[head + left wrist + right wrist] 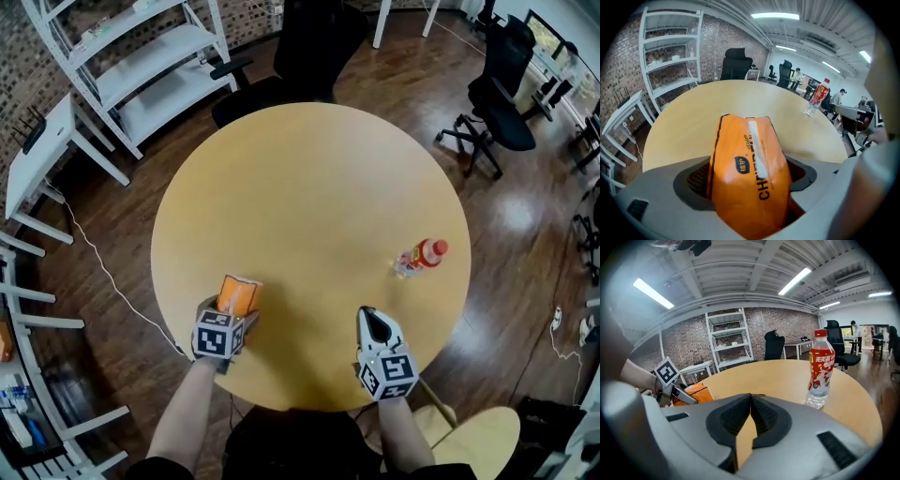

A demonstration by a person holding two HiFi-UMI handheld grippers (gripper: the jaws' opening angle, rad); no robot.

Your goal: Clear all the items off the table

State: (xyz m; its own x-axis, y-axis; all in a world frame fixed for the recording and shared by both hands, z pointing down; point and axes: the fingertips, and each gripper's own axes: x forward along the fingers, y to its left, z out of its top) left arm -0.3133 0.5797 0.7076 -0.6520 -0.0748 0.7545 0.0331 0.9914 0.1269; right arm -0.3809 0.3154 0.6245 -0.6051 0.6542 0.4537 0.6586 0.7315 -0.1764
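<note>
An orange snack bag point(238, 295) stands on the round wooden table point(309, 187) near its front left edge. My left gripper point(232, 314) is shut on the bag point(750, 173), its wide-set jaws pressing both sides. A clear bottle with a red label and red cap point(420, 258) stands at the right side of the table. My right gripper point(373, 323) hovers near the front edge, short and left of the bottle point(821, 376), jaws shut with nothing between them. In the right gripper view the orange bag point(691, 393) shows at the left, held by the other gripper.
A black office chair point(300, 56) stands behind the table, another point(497, 94) at the back right. White shelving point(141, 66) and a white side table point(47, 150) stand at the left. A cable point(103, 272) runs over the wooden floor. A pale stool point(478, 441) sits by my right.
</note>
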